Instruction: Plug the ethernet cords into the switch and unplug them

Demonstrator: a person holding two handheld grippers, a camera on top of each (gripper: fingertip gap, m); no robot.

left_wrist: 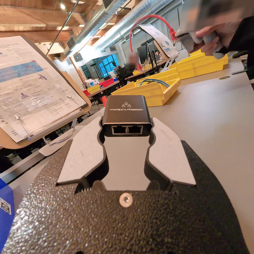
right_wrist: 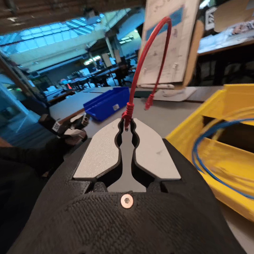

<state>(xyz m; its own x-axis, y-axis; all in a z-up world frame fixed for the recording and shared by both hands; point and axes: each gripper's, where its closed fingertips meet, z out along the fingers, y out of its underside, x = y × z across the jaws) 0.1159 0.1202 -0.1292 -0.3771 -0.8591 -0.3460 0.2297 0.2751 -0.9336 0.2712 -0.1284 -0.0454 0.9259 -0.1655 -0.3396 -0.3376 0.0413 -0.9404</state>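
A: Starting at the left fingers (left_wrist: 88, 144): closed against both sides of the black switch (left_wrist: 125, 110), with two empty ports facing back at the camera and the body resting on the grey counter (left_wrist: 206, 123).

B: Then the right fingers (right_wrist: 101, 148): pinched shut on one plug (right_wrist: 128, 110) of the red cord (right_wrist: 149, 45), clear tip pointing back into the gap, not outward. Held up in the air, well apart from the switch.

A: Looks awkward for insertion. Probably calls for a regrip, or for using the free plug (right_wrist: 149, 102) instead. Dangling loose at the far end of the arch, though, so likely to swing and miss a port.

B: Could also jam if pushed in with the latch tab on the wrong side. Cannot tell the tab's side from here.

A: Could shove the switch out of a side grip too, if pressed hard or off-axis. Farther out, some chance of snagging the loop on the paper stand (left_wrist: 34, 82) or the yellow bin (left_wrist: 151, 94).

B: Only in the left wrist view: the ports, both plainly empty, and a hand (left_wrist: 208, 41) wrapped round the right tool.

A: Only in the right wrist view: the held plug's direction, the free end, and a blue bin (right_wrist: 107, 101) behind.
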